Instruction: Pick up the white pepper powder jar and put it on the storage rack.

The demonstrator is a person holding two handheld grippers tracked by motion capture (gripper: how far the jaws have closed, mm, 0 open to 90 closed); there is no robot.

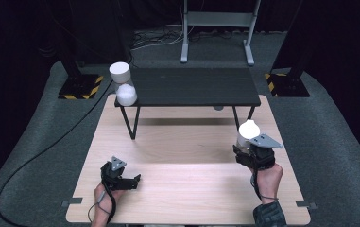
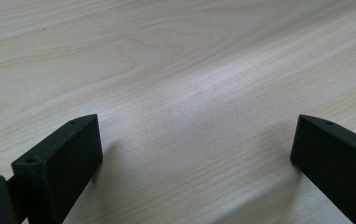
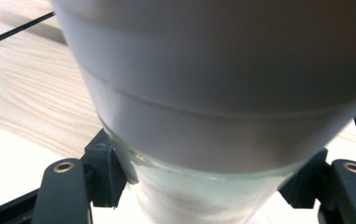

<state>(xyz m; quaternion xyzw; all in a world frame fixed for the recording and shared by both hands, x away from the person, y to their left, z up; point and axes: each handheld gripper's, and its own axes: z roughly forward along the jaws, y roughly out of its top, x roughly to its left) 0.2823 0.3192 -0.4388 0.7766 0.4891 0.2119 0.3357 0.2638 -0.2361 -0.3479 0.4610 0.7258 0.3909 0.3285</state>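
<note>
My right gripper (image 1: pixel 247 150) is at the right side of the wooden table (image 1: pixel 182 156), shut on a white-capped hourglass (image 1: pixel 249 130) and holding it upright above the tabletop. In the right gripper view the black jaws (image 3: pixel 208 189) press on the narrowing glass body just under the hourglass's (image 3: pixel 222 84) broad white cap. A second hourglass (image 1: pixel 123 84), with white caps and white sand in its lower bulb, stands on the left end of a low black table (image 1: pixel 196 87). My left gripper (image 1: pixel 134 180) rests low at the front left, open, with bare wood between its jaws (image 2: pixel 194 140).
The low black table stands on thin legs across the far half of the wooden table. Beyond it are a grey metal stand (image 1: pixel 218 28), dark posts with yellow-black bases (image 1: pixel 81 87), and a black cable (image 1: pixel 40 151) on the grey floor at the left.
</note>
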